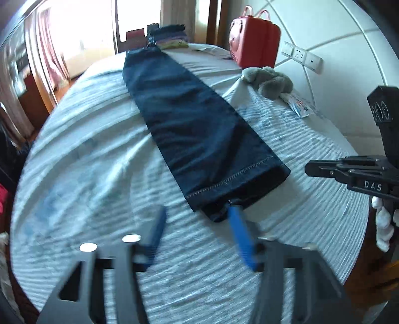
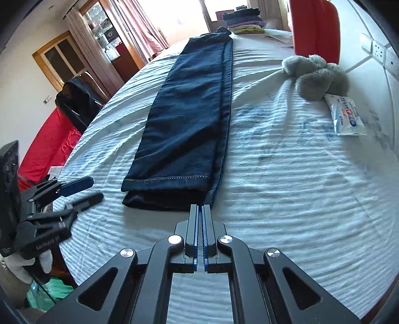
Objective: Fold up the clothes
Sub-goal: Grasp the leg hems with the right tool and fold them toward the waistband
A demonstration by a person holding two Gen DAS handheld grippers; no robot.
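Left wrist view: left gripper (image 1: 197, 211) with blue-padded fingers spread wide, nothing pinched; right-hand pad tip (image 1: 233, 211) just at the near hem of the dark blue denim jeans (image 1: 194, 124), contact uncertain through blur. Right wrist view: right gripper (image 2: 200, 208) pressed together, empty, tips just short of the hem's near right corner. Jeans folded lengthwise into one long narrow strip, flat on the pale striped bedspread (image 2: 286, 187), long axis running away from both grippers, hems nearest, waistband at the far end beside a stack of folded clothes (image 2: 245, 21). Off to the right: grey plush toy (image 2: 316, 74), white tissue packet (image 2: 345, 114), red suitcase (image 1: 254, 44).
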